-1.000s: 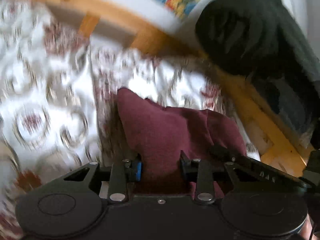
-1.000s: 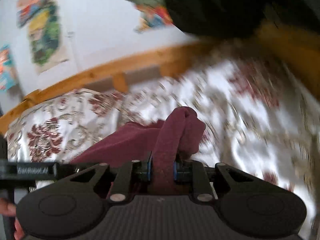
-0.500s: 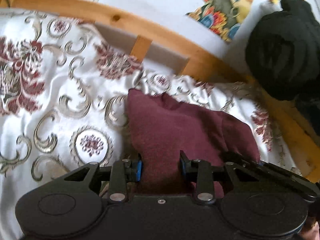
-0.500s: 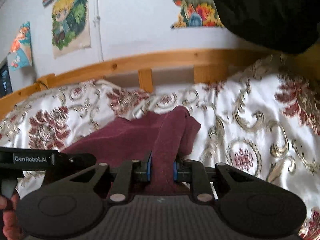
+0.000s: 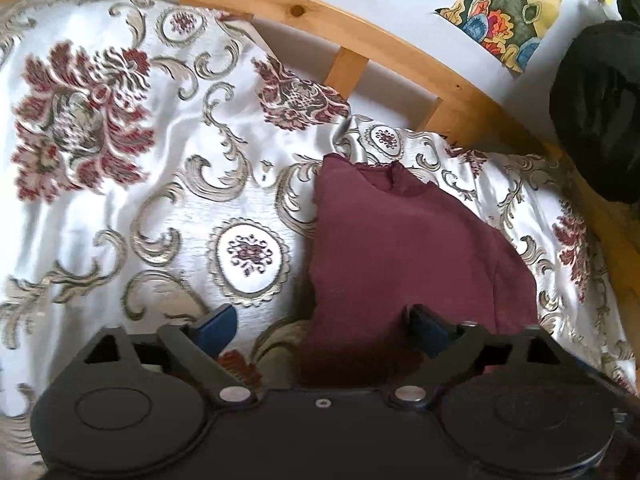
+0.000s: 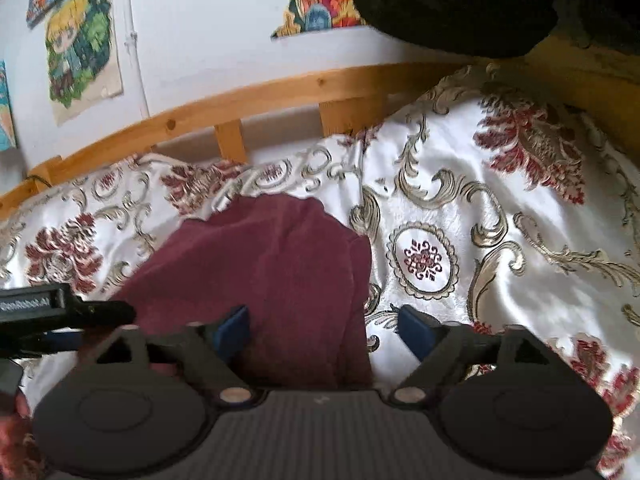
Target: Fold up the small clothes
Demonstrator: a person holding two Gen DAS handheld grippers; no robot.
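Both claws released; maroon garment (image 5: 404, 248) flat on bedspread (image 5: 120, 184).

We lose the near edge of the maroon garment (image 5: 404, 248) behind the left gripper (image 5: 322, 326) body. The black bundle (image 5: 600, 116) runs off the right edge. In the right wrist view, poster (image 6: 82, 46) details stay too blurred to read.

L gripper (image 5: 324, 326) & R gripper (image 6: 326, 328) (both wide apart)

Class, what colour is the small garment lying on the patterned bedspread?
Dark maroon garment, plain with no print; it shows best in the left wrist view.
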